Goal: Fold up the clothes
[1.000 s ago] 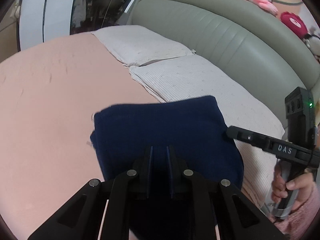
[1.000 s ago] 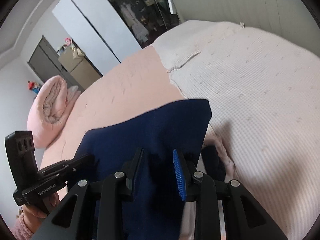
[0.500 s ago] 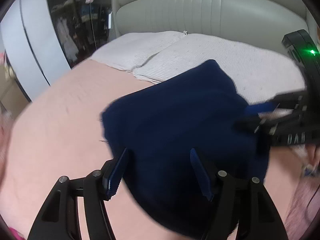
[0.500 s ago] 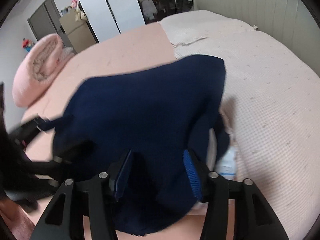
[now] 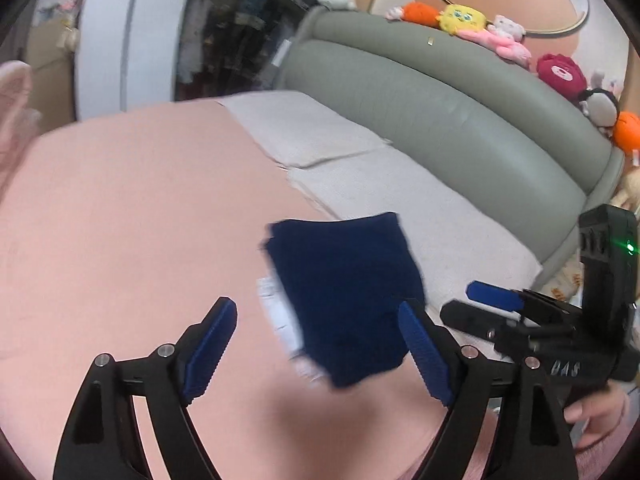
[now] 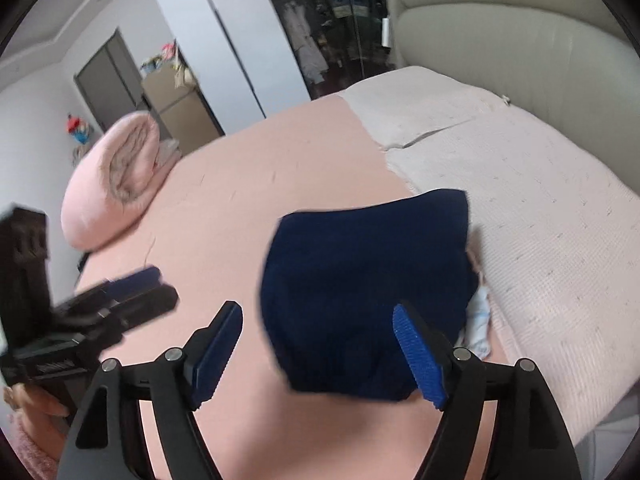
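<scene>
A folded navy garment (image 5: 344,292) lies on the pink bed sheet (image 5: 120,220), its far edge overlapping a pale pillow; the right wrist view shows the garment (image 6: 368,280) too. A white and light-blue cloth (image 6: 478,320) peeks out from under its right side. My left gripper (image 5: 316,336) is open above the bed, just short of the garment, holding nothing. My right gripper (image 6: 316,340) is open as well, empty, hovering at the garment's near edge. Each gripper appears in the other's view, the right gripper (image 5: 492,300) beside the garment and the left gripper (image 6: 136,284) off to its left.
Two pale textured pillows (image 5: 400,200) lie against a grey-green padded headboard (image 5: 460,112) topped with plush toys (image 5: 464,18). A rolled pink quilt (image 6: 116,176) sits at the bed's far left. White wardrobe doors (image 6: 224,40) and a dark open closet stand behind. A hand (image 5: 596,420) holds the right gripper.
Both grippers went from shut on the navy garment to open and pulled back from it. The garment now rests folded on the bed, free of both.
</scene>
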{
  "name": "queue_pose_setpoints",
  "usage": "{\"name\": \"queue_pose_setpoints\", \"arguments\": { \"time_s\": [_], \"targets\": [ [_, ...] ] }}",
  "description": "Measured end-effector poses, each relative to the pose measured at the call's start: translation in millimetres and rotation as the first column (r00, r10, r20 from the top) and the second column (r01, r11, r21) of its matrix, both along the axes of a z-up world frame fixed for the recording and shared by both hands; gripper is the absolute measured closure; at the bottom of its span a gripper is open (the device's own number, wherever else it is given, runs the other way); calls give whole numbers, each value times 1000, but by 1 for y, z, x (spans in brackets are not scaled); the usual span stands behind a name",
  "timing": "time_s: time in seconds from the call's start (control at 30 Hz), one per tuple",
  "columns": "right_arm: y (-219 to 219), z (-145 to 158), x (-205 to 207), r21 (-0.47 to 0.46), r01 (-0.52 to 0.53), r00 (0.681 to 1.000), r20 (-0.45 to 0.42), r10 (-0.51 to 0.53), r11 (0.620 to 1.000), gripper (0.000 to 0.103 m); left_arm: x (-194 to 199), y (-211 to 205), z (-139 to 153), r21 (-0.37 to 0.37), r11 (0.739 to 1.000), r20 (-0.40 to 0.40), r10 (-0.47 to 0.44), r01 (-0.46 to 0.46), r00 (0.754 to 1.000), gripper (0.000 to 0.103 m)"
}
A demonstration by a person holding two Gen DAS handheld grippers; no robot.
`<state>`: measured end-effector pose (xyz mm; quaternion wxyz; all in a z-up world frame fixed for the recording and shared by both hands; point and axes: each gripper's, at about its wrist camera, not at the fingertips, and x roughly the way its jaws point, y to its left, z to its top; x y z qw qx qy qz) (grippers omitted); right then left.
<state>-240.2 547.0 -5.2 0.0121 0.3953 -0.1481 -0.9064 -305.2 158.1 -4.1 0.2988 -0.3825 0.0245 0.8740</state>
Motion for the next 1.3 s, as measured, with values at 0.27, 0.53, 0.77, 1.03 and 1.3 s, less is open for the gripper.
{"name": "queue_pose_setpoints", "arguments": {
  "time_s": [0.27,0.53,0.77,1.03,1.3],
  "targets": [
    [-107,14,52,1,-102,994,-35,102,995,0,81,-98,41,-107,978,-119,168,-181,979,12],
    [-208,26,95,7,-211,976,-53,211,977,0,146,-207,36,-101,933,-117,335,-346,935,0],
    [-289,34,114,53,-377,925,-37,379,925,0,191,-286,37,-78,868,-122,479,-490,869,0],
    [-366,36,136,86,-535,841,-38,539,841,0,225,-347,34,-79,800,-120,584,-594,803,0],
    [-387,39,148,99,-541,837,-37,547,835,0,233,-360,32,-72,778,-132,613,-625,779,0]
  ]
}}
